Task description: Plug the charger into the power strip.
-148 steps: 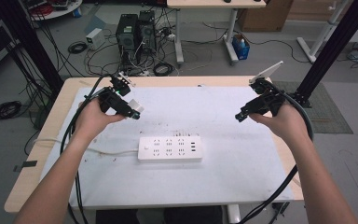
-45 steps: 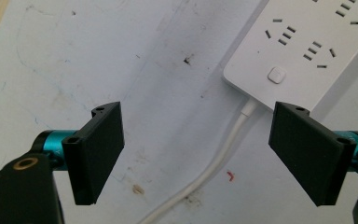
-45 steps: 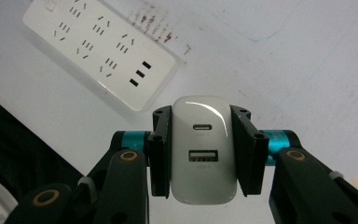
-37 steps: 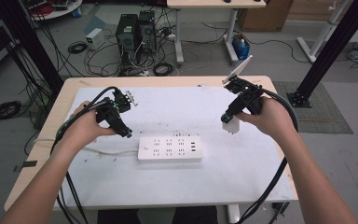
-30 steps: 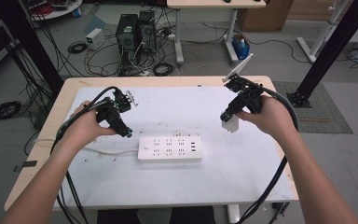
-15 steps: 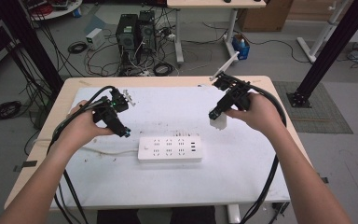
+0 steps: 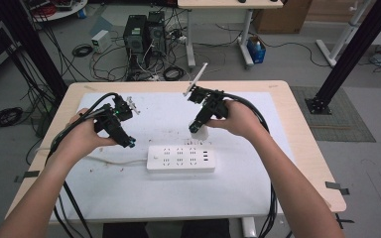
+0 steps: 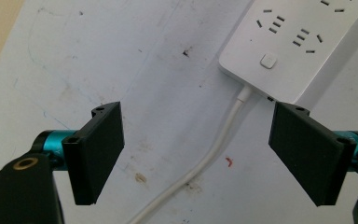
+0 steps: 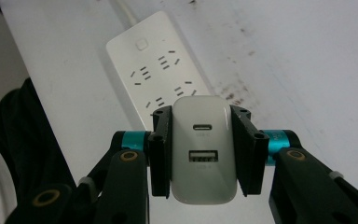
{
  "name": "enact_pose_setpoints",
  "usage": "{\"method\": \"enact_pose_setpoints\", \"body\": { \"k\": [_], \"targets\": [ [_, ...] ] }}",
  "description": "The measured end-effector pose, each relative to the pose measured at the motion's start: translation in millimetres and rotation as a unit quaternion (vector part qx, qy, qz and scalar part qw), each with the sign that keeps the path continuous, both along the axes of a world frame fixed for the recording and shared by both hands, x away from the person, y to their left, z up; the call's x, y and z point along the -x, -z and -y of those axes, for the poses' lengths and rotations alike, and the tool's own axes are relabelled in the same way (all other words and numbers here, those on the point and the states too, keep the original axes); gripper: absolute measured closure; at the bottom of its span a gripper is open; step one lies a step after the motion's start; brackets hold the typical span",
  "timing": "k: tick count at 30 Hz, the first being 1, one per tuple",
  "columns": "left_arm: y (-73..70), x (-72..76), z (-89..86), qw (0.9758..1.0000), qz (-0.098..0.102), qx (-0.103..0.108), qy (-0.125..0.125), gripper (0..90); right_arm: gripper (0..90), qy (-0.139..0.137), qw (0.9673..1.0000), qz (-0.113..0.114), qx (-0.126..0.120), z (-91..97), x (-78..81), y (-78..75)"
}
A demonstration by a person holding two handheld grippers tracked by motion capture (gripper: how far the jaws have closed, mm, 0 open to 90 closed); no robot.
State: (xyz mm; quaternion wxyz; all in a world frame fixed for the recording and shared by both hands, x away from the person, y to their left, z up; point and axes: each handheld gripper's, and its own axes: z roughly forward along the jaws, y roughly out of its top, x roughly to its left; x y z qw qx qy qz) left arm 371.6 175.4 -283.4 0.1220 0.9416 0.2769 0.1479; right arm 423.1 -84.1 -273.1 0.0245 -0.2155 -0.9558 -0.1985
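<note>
While the white charger sits clamped between the two black jaws of the right gripper, you can see its face straight on in the right gripper view: a small oval port up top and a wider rectangular USB port below it. The jaws press flat on both of its sides, so that one is closed down on the charger, no gap showing. From the high view the charger hangs off the low end of the right gripper, up in the air just above and behind the right half of the white power strip, not touching it as far as I can tell. The strip lies flat in the middle of the white table top, rows of sockets facing up, with its white cable running off to the left. Over there the left gripper is held low just beside the strip's left end, and its jaws stand wide apart with nothing between them; in the left gripper view you look right past them down at the cable and the button end of the power strip. Table top is pretty scuffed, little dark and reddish specks all over. Behind the table there's a floor with computer towers and a tangle of wires.
</note>
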Motion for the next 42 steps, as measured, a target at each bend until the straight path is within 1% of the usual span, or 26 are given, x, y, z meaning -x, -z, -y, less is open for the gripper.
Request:
{"method": "enact_pose_setpoints", "body": {
  "k": [2,4,6,9,10,13,15,16,18,19,22,24,25,27,32,35,37,39,40,41,42],
  "targets": [
    [0.3,0.9,-0.9,1.0000,0.000,0.002,0.000,18.1,62.5,-0.028,0.9996,0.006,0.007,-9.0,-0.6,8.3],
    [0.9,2.1,-1.7,1.0000,-0.001,0.003,-0.001,18.1,62.5,-0.042,0.9990,0.009,0.014,-15.6,-1.5,16.4],
    [1.5,3.3,-2.4,1.0000,-0.002,0.003,-0.002,18.1,62.5,-0.058,0.9982,0.008,0.012,-19.4,-2.0,23.5],
    [2.3,4.2,-3.4,1.0000,-0.003,0.001,-0.002,18.1,62.5,-0.062,0.9980,0.006,0.011,-21.8,-3.2,32.8],
    [2.1,4.2,-3.7,1.0000,-0.004,-0.001,-0.002,18.1,62.4,-0.070,0.9975,0.010,0.012,-22.0,-3.3,36.2],
    [2.0,4.5,-3.9,1.0000,-0.003,-0.001,-0.002,18.1,62.5,-0.076,0.9970,0.007,0.012,-22.2,-3.8,44.9],
    [2.0,4.6,-4.0,1.0000,-0.004,0.000,-0.003,18.1,62.5,-0.082,0.9965,0.010,0.013,-22.7,-3.9,50.4],
    [2.1,4.7,-3.9,1.0000,-0.004,-0.001,-0.003,18.1,62.5,-0.083,0.9965,0.008,0.013,-22.9,-3.4,52.8],
    [2.5,4.9,-3.7,1.0000,-0.005,-0.002,-0.003,18.1,62.5,-0.095,0.9953,0.013,0.010,-23.4,-4.2,58.9],
    [2.8,4.9,-3.6,1.0000,-0.005,-0.002,-0.003,18.1,62.5,-0.095,0.9954,0.010,0.010,-23.7,-3.9,61.5],
    [3.7,4.7,-3.6,1.0000,-0.006,-0.002,-0.004,18.1,62.5,-0.103,0.9945,0.013,0.007,-24.1,-4.5,68.6],
    [4.4,4.7,-3.6,1.0000,-0.008,-0.003,-0.004,18.1,62.5,-0.114,0.9933,0.018,-0.001,-23.7,-5.1,72.6],
    [4.7,4.7,-3.5,1.0000,-0.008,-0.003,-0.004,18.1,62.5,-0.118,0.9929,0.019,-0.004,-23.1,-5.5,73.9],
    [5.1,5.1,-3.3,1.0000,-0.008,-0.004,-0.005,18.1,62.5,-0.117,0.9929,0.016,-0.012,-19.8,-7.4,74.3],
    [4.9,5.6,-2.8,1.0000,-0.007,-0.005,-0.004,18.1,62.5,-0.123,0.9922,0.016,-0.012,-13.7,-8.2,75.2],
    [5.9,5.9,-1.8,0.9999,-0.009,-0.004,-0.005,18.1,62.5,-0.129,0.9912,0.019,-0.026,-10.3,-8.4,76.9],
    [6.7,6.3,-1.1,0.9999,-0.010,-0.005,-0.003,18.1,62.5,-0.130,0.9908,0.018,-0.030,-8.4,-9.1,77.4],
    [6.6,6.4,-1.0,0.9999,-0.010,-0.008,-0.002,18.1,62.5,-0.137,0.9900,0.016,-0.027,-5.7,-9.2,77.2],
    [6.8,6.6,-0.8,0.9999,-0.009,-0.005,-0.004,18.1,62.5,-0.141,0.9896,0.017,-0.027,-4.4,-9.4,77.3],
    [6.6,6.6,-0.5,0.9999,-0.010,-0.005,-0.005,18.1,62.5,-0.138,0.9901,0.014,-0.024,-3.4,-9.1,77.2],
    [6.6,6.5,-0.3,1.0000,-0.008,-0.005,-0.003,18.1,62.5,-0.141,0.9896,0.017,-0.021,-2.8,-9.1,77.1]
  ]
}}
